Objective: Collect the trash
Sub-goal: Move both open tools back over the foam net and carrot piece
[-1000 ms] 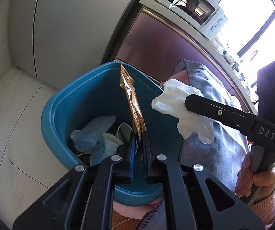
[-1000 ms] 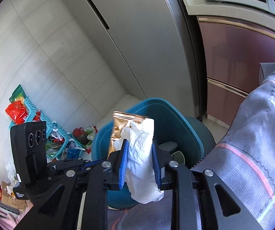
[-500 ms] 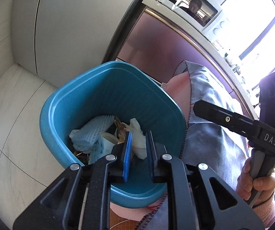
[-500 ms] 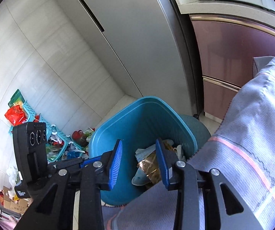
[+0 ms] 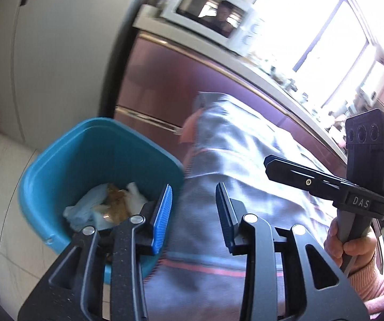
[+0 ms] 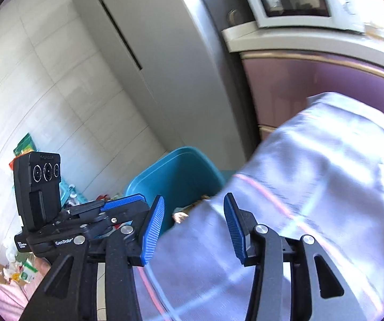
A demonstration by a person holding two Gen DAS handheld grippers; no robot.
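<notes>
Gaping wide and empty, the left tool (image 5: 193,211) hangs over the grey striped cloth (image 5: 218,182); the right tool (image 6: 192,219) is just as spread, nothing between its blue pads. One blue bin (image 5: 85,149) stands on the floor beside the cloth. Only the left view looks down inside: a gold wrapper (image 5: 115,204) and white tissue (image 5: 135,196) lie on the heap. The right view alone catches the basket of packets (image 6: 24,144) by the wall. Farthest off, one microwave (image 6: 293,0) on the counter (image 6: 298,42)

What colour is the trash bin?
Teal blue; the bin shows best in the left wrist view.
</notes>
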